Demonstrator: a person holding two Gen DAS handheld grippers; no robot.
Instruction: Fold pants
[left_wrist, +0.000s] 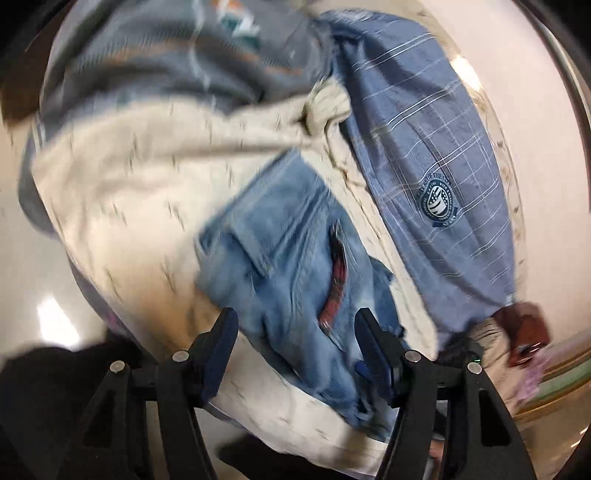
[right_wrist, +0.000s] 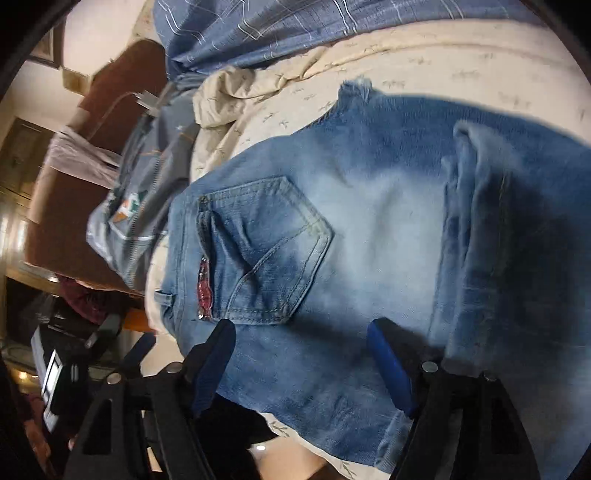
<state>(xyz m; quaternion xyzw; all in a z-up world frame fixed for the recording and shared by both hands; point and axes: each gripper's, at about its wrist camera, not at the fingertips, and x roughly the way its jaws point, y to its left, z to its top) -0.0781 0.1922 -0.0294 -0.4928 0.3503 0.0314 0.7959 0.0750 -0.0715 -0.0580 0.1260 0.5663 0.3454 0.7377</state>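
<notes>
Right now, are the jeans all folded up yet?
Not quite. The jeans already look doubled over on the cream sheet, with a back pocket facing up. Nothing is being held: the left tongs and right tongs are both open above the denim. What looks left is grabbing them again and folding them smaller.

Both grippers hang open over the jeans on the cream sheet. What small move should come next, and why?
Probably lower the right gripper and close it on the jeans near the back pocket. Its jaws stand apart with denim beneath them but nothing pinched, and the left gripper is open above the same jeans, so no fold can start until an edge is gripped.
</notes>
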